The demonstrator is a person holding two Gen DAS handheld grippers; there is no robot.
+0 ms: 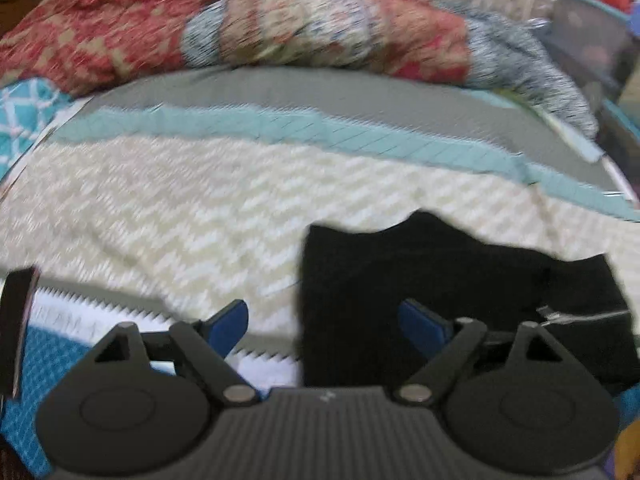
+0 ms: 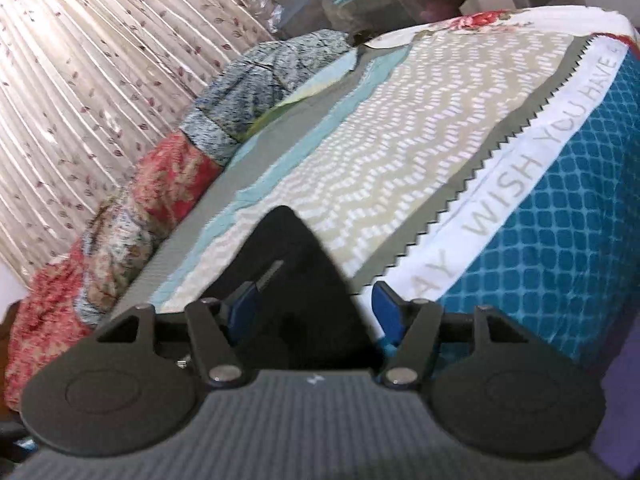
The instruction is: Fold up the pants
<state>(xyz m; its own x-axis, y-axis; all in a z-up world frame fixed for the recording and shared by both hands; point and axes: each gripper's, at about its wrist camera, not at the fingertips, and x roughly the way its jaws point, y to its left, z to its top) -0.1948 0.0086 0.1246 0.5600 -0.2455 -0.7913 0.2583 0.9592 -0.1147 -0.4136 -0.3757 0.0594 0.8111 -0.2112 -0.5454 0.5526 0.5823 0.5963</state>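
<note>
Left tool (image 1: 322,326) stands with its blue pads well apart and nothing between them, hanging above the bedspread (image 1: 160,208). The black pants (image 1: 440,292) lie bunched on the bed, just right of that tool's line. My right tool (image 2: 310,308) is also parted; the pants (image 2: 288,272) rise as a dark peak in its gap, a zipper near the left pad (image 2: 240,304), but I cannot see either pad pressing the cloth, so I judge it loose. The picture is blurred here. To do this step well, I want each tool on a separate corner of the fabric, biting one layer cleanly. I'd keep clear of the zipper and spread the pants flat on the bed before any fold.
</note>
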